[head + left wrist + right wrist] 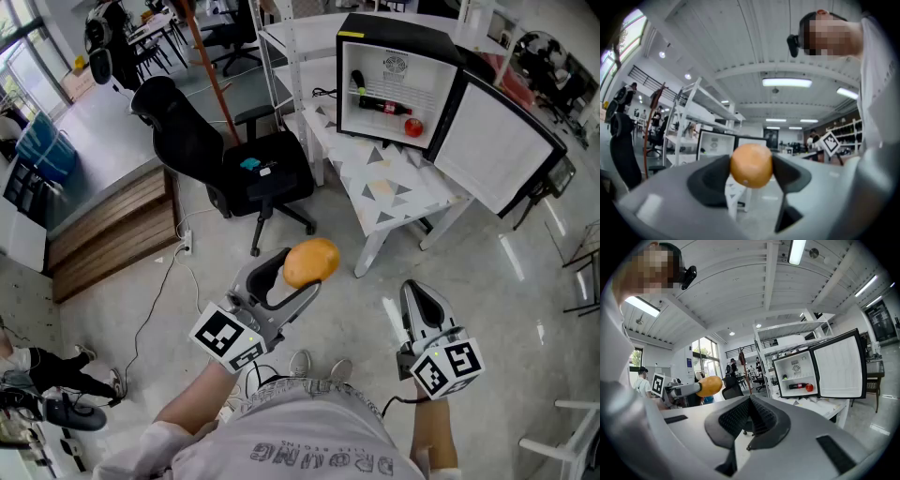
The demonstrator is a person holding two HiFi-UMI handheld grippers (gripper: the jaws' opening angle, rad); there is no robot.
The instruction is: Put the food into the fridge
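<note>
Gripping an orange [311, 263] with the left gripper [302, 270], low and left of centre in the head view, over bare floor [328, 234]. Jaws spread wide, one dark pad pressed on each flank of the fruit, nothing else between them. Seen almost round from behind in the left gripper view, slightly oval from above. Long axis laid roughly along the jaws, far end aimed right and away toward the table [394, 192]. Held well apart from the fridge.

Farther off on the left, a black office chair [234, 164] standing beside the table's near-left corner. Right of it, on the table's far end, the black fridge [398, 84], with its door [502, 145] swung wide to the right. Inside, on the lower level, a dark bottle [380, 105] lying on its side with a small red fruit [413, 127] just beside it on the right.

Near and right, level with the left tool, the right gripper [417, 302], with its jaws pressed together and nothing between them, tips pointing away toward the table.
</note>
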